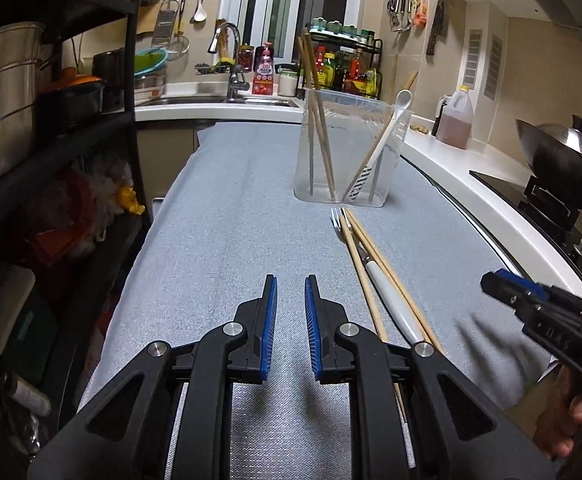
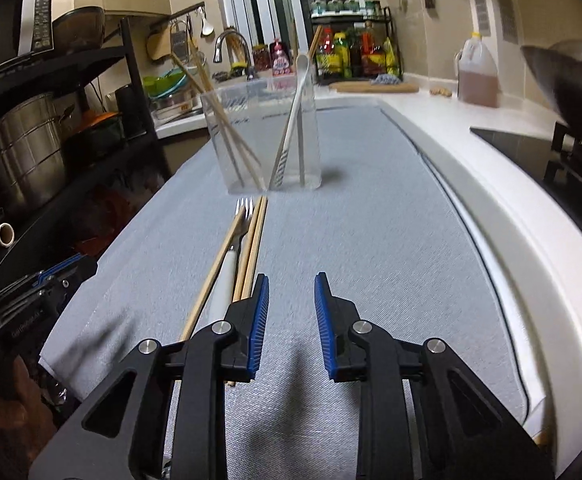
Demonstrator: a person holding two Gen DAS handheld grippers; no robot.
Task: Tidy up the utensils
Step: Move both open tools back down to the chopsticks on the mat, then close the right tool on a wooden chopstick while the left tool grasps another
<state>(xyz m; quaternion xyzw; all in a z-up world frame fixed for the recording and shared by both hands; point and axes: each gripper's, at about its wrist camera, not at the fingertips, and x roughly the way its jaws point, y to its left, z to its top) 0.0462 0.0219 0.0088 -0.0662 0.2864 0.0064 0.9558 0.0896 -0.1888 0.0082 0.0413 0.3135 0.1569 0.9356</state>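
A clear plastic holder [image 1: 345,148] [image 2: 263,140] stands upright on the grey cloth [image 1: 231,220] [image 2: 371,220]. It holds wooden chopsticks [image 1: 317,120] on its left and a white spoon [image 1: 383,140] [image 2: 297,112] on its right. In front of it lie a white-handled fork [image 1: 387,292] [image 2: 227,276] and loose wooden chopsticks [image 1: 383,268] [image 2: 255,240]. My left gripper [image 1: 291,292] is open and empty, left of these utensils. My right gripper [image 2: 291,292] is open and empty, just right of them; it also shows in the left wrist view [image 1: 499,284].
A black shelf rack [image 1: 51,140] with steel pots stands along the left. A sink and tap [image 1: 227,60] are at the back. A white counter [image 2: 491,208] runs along the right with an oil jug [image 1: 455,118], a wok [image 1: 559,156] and a stove.
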